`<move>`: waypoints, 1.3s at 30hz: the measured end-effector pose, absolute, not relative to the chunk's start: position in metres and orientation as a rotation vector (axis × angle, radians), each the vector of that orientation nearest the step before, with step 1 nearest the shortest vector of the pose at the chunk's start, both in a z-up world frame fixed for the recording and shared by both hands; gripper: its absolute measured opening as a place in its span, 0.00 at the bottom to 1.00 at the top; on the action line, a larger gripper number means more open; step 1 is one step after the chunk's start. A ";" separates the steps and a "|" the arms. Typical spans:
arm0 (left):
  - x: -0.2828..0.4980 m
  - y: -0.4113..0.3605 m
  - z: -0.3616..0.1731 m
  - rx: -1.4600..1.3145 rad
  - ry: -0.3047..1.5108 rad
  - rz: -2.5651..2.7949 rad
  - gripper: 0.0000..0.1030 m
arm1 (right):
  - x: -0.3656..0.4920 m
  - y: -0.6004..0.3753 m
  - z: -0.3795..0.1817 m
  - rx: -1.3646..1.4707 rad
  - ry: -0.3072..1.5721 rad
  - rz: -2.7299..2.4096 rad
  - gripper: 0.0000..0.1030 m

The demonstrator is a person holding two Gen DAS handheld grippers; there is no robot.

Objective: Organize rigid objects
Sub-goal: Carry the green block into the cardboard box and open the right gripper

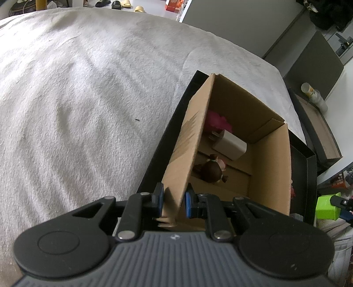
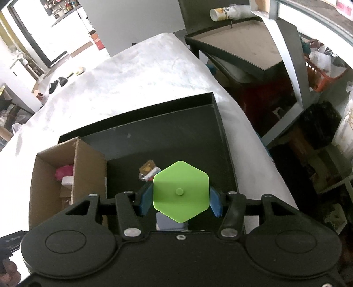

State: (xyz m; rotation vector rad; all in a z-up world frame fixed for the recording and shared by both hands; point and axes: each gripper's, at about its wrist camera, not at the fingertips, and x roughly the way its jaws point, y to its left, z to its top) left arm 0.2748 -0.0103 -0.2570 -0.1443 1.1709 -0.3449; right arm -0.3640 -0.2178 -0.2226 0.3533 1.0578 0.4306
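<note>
Around the work: a pale fuzzy blanket (image 1: 77, 99) spread wide, a black tray (image 2: 222, 132) lying on it, and a cardboard box (image 1: 271, 167) standing in the tray's left part as the right wrist view gives it. Inside the box: a white charger plug (image 1: 229, 144), something pink and fluffy (image 1: 217, 120) behind it, and a small brown-haired doll figure (image 1: 211, 171) nearest the camera. On the tray floor beside the box, a small tan-and-white item (image 2: 148, 168) (too small to make out), just beyond the green piece. Off the bed: a dark side table (image 2: 240, 53) with a stack of paper cups (image 2: 227, 12) lying on it, and slippers (image 1: 123, 4) on the floor far off.

Left gripper (image 1: 174, 202): nearly closed, blue pads (image 1: 188, 204) pinching the near wall of the box, one inside, one outside. Nothing else in its grasp.

Right gripper (image 2: 180, 202): partly closed, pads (image 2: 145, 202) pressed on either side of a lime-green hexagonal block (image 2: 181, 191), held above the tray, flat face with a small central stud toward the camera. Box to its left, not touching. A pale bluish object (image 2: 169, 223) beneath the block, largely hidden.

Writing: print on the cups, unreadable.
</note>
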 end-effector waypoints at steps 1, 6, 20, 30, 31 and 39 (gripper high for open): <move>0.275 -0.010 -0.257 -0.143 1.170 -0.345 0.18 | -0.365 -0.217 -0.221 0.353 1.055 0.434 0.50; 0.273 -0.012 -0.256 -0.139 1.168 -0.350 0.18 | -0.369 -0.209 -0.210 0.352 1.039 0.453 0.50; 0.272 -0.012 -0.257 -0.139 1.165 -0.352 0.18 | -0.370 -0.171 -0.181 0.341 1.004 0.533 0.50; 0.270 -0.010 -0.258 -0.150 1.171 -0.350 0.17 | -0.371 -0.135 -0.167 0.336 0.995 0.588 0.50; 0.271 -0.010 -0.258 -0.150 1.171 -0.350 0.17 | -0.372 -0.131 -0.166 0.335 0.995 0.595 0.50; 0.271 -0.009 -0.258 -0.149 1.175 -0.360 0.17 | -0.376 -0.097 -0.151 0.327 0.987 0.647 0.50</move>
